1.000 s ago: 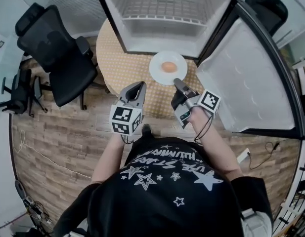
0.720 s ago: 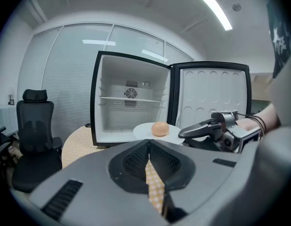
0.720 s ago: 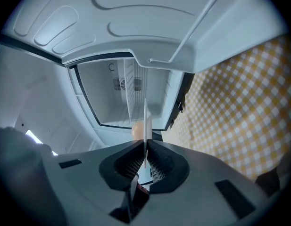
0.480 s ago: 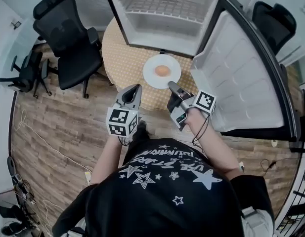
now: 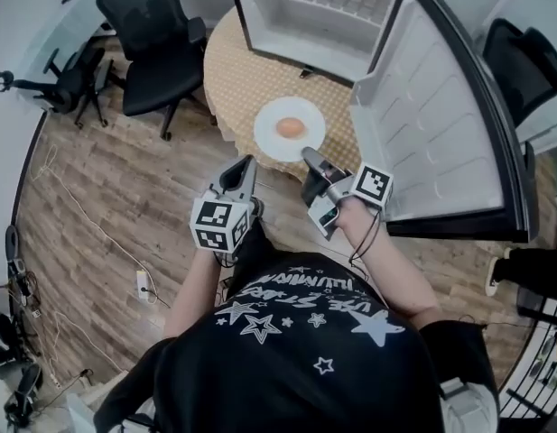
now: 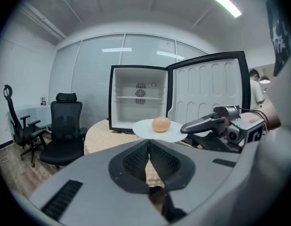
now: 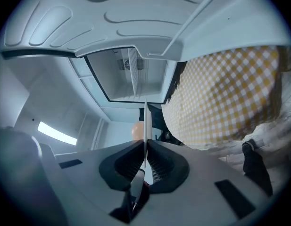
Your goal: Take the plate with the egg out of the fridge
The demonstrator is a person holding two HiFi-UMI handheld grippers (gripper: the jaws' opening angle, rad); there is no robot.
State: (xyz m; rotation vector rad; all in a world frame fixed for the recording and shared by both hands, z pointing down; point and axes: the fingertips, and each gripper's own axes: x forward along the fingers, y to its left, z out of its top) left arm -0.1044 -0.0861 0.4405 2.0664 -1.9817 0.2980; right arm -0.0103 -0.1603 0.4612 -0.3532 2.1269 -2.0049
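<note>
A white plate (image 5: 269,139) carrying a brown egg (image 5: 291,127) hangs level over the near edge of the round table, outside the open fridge (image 5: 323,16). My right gripper (image 5: 307,155) is shut on the plate's near rim; in the right gripper view the plate (image 7: 146,119) runs edge-on between the pads, with the egg (image 7: 136,130) beside it. My left gripper (image 5: 246,163) is shut and empty, to the left of the plate and a little short of it. The left gripper view shows the plate (image 6: 145,129), the egg (image 6: 161,124) and the right gripper (image 6: 185,127) ahead of the left gripper (image 6: 148,143).
The fridge door (image 5: 431,124) stands wide open at the right. The table has a yellow checked cloth (image 5: 228,70). Black office chairs (image 5: 156,34) stand to the left on the wooden floor. Another chair (image 5: 531,61) sits behind the door.
The plate with the egg has come away from the fridge opening toward the table's near edge, carried by the right gripper. The left gripper has moved back alongside it.
</note>
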